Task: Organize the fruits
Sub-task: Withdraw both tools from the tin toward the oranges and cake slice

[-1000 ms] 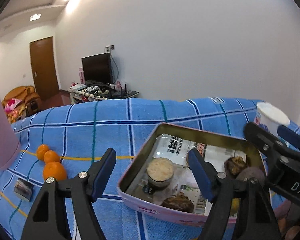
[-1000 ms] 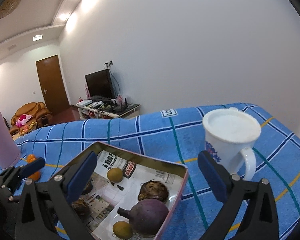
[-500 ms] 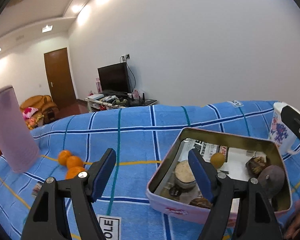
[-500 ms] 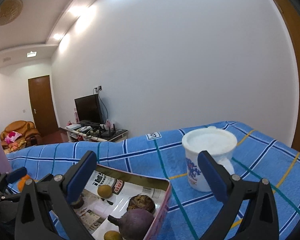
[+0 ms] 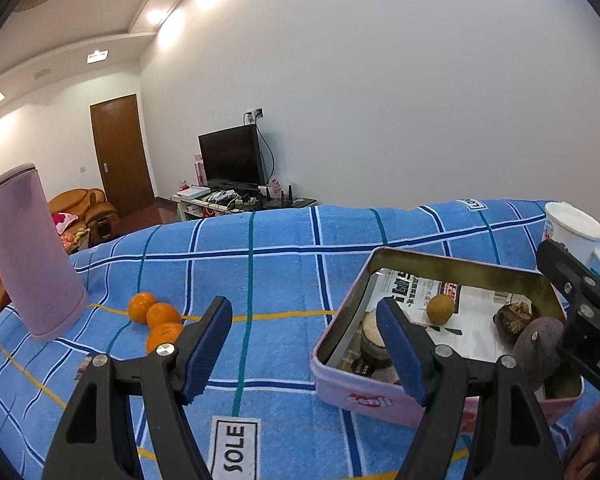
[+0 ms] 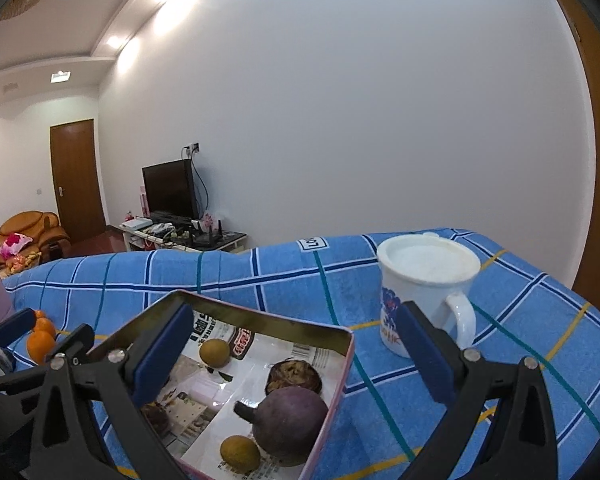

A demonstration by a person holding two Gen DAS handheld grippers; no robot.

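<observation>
Fruits sit in two groups, taken relative to the pink tin (image 5: 364, 400). Inside the tin, on printed paper lining its floor, lie a large purple round fruit with a stalk (image 6: 288, 424), a dark wrinkled fruit (image 6: 294, 374) just behind it, and two small yellow-brown round fruits: one toward the far wall (image 6: 215, 353), one at the near end (image 6: 240, 453). A small lidded jar (image 5: 374, 336) stands in the tin's left end. Three oranges (image 5: 156, 318) lie touching one another on the blue checked cloth (image 5: 280, 264), well left of the tin, with bare cloth between.

The tin's rim is open on all sides. Its far wall is clear of the cloth's back edge. A white mug with a blue print (image 6: 424, 288) stands near the tin's right far corner, apart from it, handle toward the camera. A tall pink cylinder (image 5: 30, 256) stands left of the oranges, beyond them from the tin, near the cloth's left margin.

The left gripper (image 5: 304, 344) has its jaws spread wide with nothing between the pads, over cloth between the oranges and the tin's left wall. The right gripper (image 6: 292, 352) is likewise spread and empty, straddling the tin's right wall, one finger over the tin's interior, the other before the mug.
</observation>
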